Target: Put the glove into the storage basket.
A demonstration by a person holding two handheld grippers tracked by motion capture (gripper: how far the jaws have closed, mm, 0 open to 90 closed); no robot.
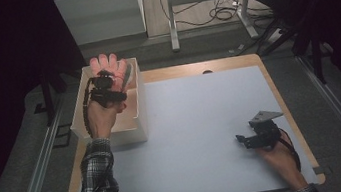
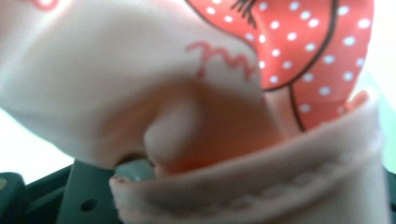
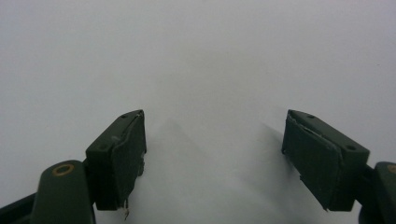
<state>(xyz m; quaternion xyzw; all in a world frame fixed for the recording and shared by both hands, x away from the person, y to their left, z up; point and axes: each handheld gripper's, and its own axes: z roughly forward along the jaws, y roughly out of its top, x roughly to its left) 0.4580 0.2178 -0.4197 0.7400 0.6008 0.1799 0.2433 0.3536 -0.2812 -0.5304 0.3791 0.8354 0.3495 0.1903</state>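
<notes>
A pale pink cloth [image 1: 105,63] with a red, white-dotted print is held up over the white box [image 1: 141,111] at the table's far left. My left gripper [image 1: 106,83] is shut on it. In the left gripper view the cloth [image 2: 196,93] bunches right at the jaws, its stitched hem [image 2: 280,186] lies across the front, and most of the gripper [image 2: 138,171] is hidden behind it. My right gripper [image 1: 242,139] rests low over the white table sheet [image 1: 201,117] at the near right. It is open [image 3: 214,154] with nothing between its fingers.
A grey item [image 1: 128,73] lies in the box beside the cloth. The box stands on the table's left edge. Wooden table rim [image 1: 279,96] frames the sheet. Desk legs and cables [image 1: 217,13] stand on the floor beyond.
</notes>
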